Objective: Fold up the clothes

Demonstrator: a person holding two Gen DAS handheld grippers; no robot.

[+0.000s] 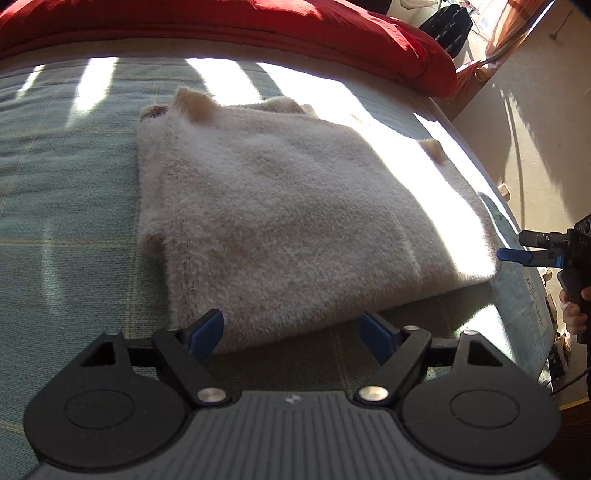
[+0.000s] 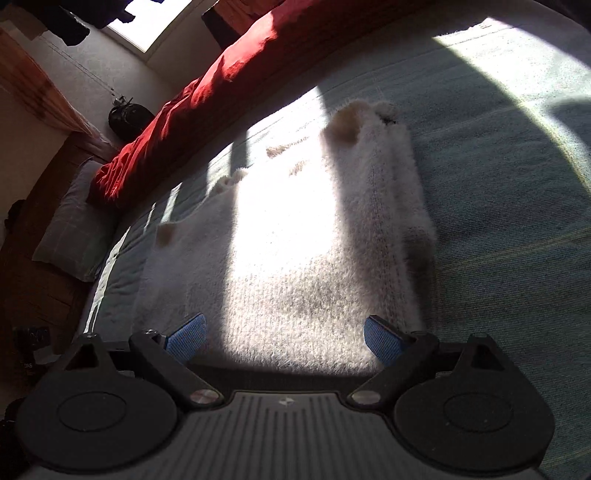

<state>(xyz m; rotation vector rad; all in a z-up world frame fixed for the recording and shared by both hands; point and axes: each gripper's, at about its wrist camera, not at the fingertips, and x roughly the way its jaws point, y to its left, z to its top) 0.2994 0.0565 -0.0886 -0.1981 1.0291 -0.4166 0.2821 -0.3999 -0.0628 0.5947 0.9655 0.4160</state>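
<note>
A fuzzy white sweater [image 1: 288,206] lay on the green bedspread [image 1: 66,206], already doubled into a rough rectangle with stacked layers showing at one edge. The left gripper [image 1: 291,328] was held with jaws spread and empty, the near hem straight ahead between its pads. The right gripper [image 2: 284,334] was likewise spread and empty at an adjoining edge; in the left view it [image 1: 517,254] sat just off the sweater's right corner. The long axis ran away from the right gripper; both were about equally close. Whether another fold was due or folding was finished could not be settled. Sun glare washed out the far half; sleeves were tucked out of sight; a red duvet [image 1: 229,26] lay behind
</note>
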